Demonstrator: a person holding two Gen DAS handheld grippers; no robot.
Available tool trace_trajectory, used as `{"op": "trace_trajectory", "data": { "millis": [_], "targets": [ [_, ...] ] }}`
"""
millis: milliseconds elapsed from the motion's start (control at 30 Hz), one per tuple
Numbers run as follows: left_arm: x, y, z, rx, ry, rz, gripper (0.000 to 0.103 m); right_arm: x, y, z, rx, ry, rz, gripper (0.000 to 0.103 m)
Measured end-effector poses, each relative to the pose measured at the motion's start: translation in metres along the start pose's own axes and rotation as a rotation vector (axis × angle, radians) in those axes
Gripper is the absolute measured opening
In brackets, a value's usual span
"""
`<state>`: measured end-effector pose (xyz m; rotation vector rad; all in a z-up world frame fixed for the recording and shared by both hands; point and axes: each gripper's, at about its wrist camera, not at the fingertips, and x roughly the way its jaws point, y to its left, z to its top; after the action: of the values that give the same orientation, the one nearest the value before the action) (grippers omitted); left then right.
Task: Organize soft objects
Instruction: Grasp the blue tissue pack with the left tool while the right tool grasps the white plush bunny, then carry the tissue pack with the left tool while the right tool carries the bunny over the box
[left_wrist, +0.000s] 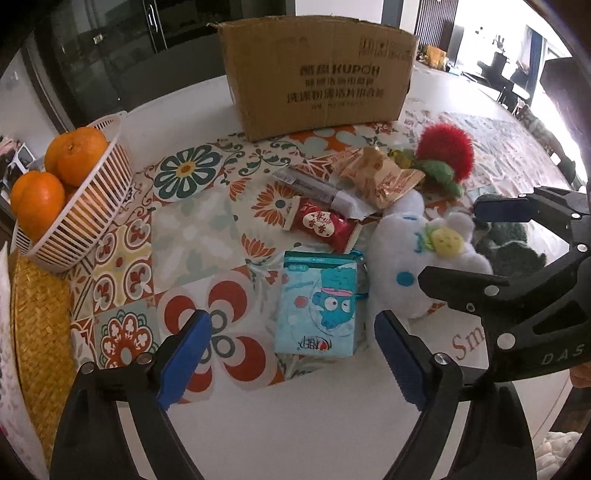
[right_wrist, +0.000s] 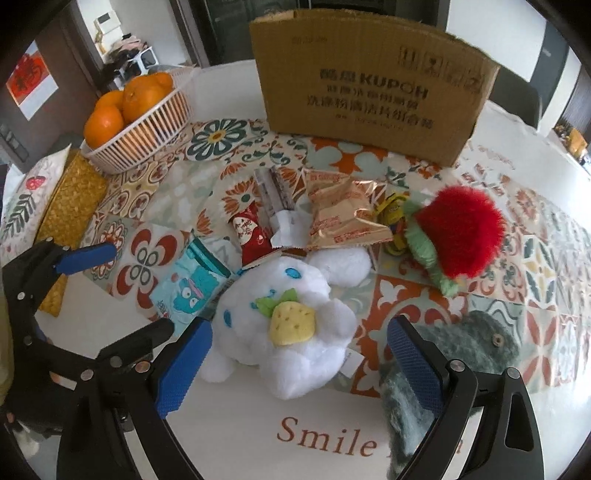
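Note:
A white plush toy (right_wrist: 291, 325) with a yellow strawberry lies on the patterned mat, between my right gripper's (right_wrist: 299, 362) open blue pads; it also shows in the left wrist view (left_wrist: 413, 254). A red fluffy plush (right_wrist: 461, 236) with green leaves lies to its right, and a grey-green plush (right_wrist: 476, 343) sits by the right finger. My left gripper (left_wrist: 291, 358) is open and empty just in front of a light blue tissue pack (left_wrist: 317, 302). A cardboard box (right_wrist: 369, 85) stands open at the back.
Snack packets lie in the middle: a red one (right_wrist: 253, 236), a gold one (right_wrist: 343, 218) and a long wrapper (right_wrist: 273, 195). A white basket (right_wrist: 147, 136) of oranges stands at the back left. A woven mat (right_wrist: 70, 206) lies at the left edge.

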<state>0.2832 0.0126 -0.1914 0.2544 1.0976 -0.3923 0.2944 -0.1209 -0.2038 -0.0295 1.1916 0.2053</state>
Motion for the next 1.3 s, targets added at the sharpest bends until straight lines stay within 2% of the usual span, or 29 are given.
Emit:
{"op": "trace_trajectory", "data": {
  "millis": [367, 533, 633, 700, 833, 900, 1300],
  "targets": [
    [0.032, 0.004, 0.003, -0.032, 0.059, -0.036, 0.086, 0.027, -0.006, 0.007, 0.025, 0.071, 0.064, 0.096],
    [0.045, 0.01, 0.004, -0.058, 0.078, -0.051, 0.077, 0.035, -0.005, 0.01, 0.042, 0.091, 0.11, 0.095],
    [0.051, 0.014, 0.004, -0.07, 0.084, -0.064, 0.064, 0.039, -0.003, 0.011, 0.045, 0.101, 0.142, 0.09],
    [0.054, 0.014, 0.004, -0.078, 0.089, -0.071, 0.052, 0.04, -0.002, 0.011, 0.054, 0.106, 0.162, 0.086],
    [0.056, 0.015, 0.003, -0.103, 0.091, -0.081, 0.052, 0.041, -0.001, 0.008, 0.068, 0.112, 0.197, 0.078],
    [0.053, 0.014, 0.001, -0.109, 0.089, -0.081, 0.052, 0.04, 0.002, 0.008, 0.064, 0.108, 0.206, 0.07],
    [0.018, 0.017, -0.009, -0.24, 0.06, -0.033, 0.051, 0.027, 0.0, -0.001, 0.092, 0.083, 0.19, 0.064]
  ]
}}
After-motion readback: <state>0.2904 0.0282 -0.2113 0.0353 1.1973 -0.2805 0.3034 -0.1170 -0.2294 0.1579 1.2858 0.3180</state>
